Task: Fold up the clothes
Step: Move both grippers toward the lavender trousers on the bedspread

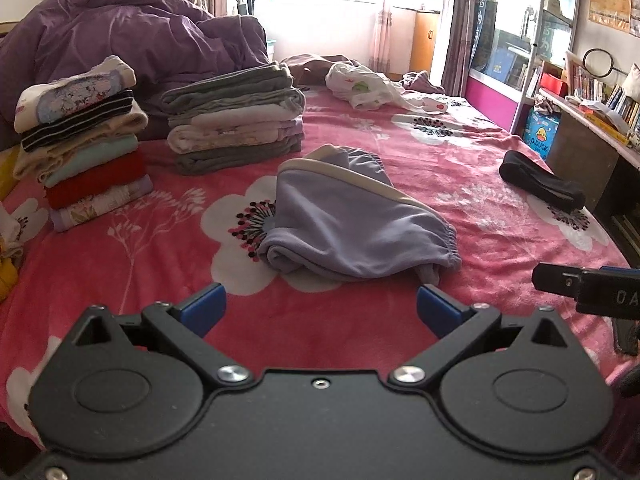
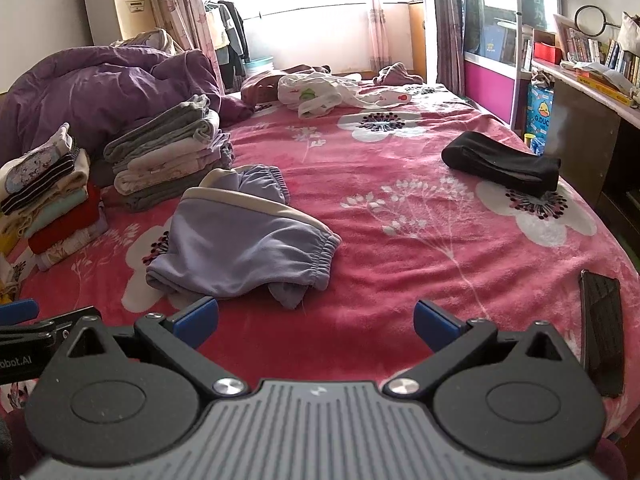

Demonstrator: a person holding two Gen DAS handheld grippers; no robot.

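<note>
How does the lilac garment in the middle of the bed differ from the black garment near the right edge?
The lilac garment is pale purple with a cream band; the black garment is plain black. The lilac garment lies loosely folded and bunched, with elastic cuffs showing, while the black garment is a tidy, narrow fold. The lilac garment lies closer to the folded stacks. Both rest on the pink floral blanket, untouched by either tongs.

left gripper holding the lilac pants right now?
No. The left gripper is open and empty, short of the lilac pants, which lie loose on the bed.
</note>
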